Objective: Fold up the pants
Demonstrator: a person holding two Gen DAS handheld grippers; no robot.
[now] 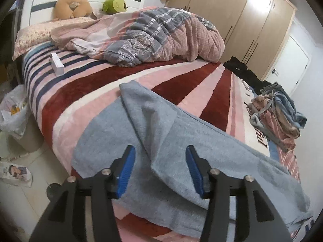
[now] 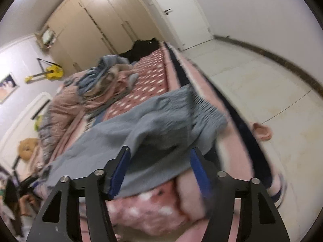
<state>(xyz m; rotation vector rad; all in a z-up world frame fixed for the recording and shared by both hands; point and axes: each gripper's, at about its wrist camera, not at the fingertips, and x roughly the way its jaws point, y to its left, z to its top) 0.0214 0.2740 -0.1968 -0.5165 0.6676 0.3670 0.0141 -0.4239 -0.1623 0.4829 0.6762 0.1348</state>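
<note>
On the bed (image 1: pixel 84 84), toward 6 o'clock in the left wrist view: grey pants (image 1: pixel 161 141), spread flat over the striped blanket (image 1: pixel 191 80), legs running up toward 11 o'clock, so creases can be set against a firm surface. Left gripper (image 1: pixel 159 167) hovering just above the cloth, fingers (image 1: pixel 129 161) released, nothing pinched between them; likely let go after laying a fold. Right gripper (image 2: pixel 159 171) near the bunched waistband end (image 2: pixel 201 109) at the bed's edge, fingers (image 2: pixel 121 167) also spread wide, cloth below but not clamped. Clothes pile (image 1: pixel 278 113) at 3 o'clock, well apart, probably waiting its turn. Rumpled quilt (image 1: pixel 157 34) at 12 o'clock, clear of the work.
</note>
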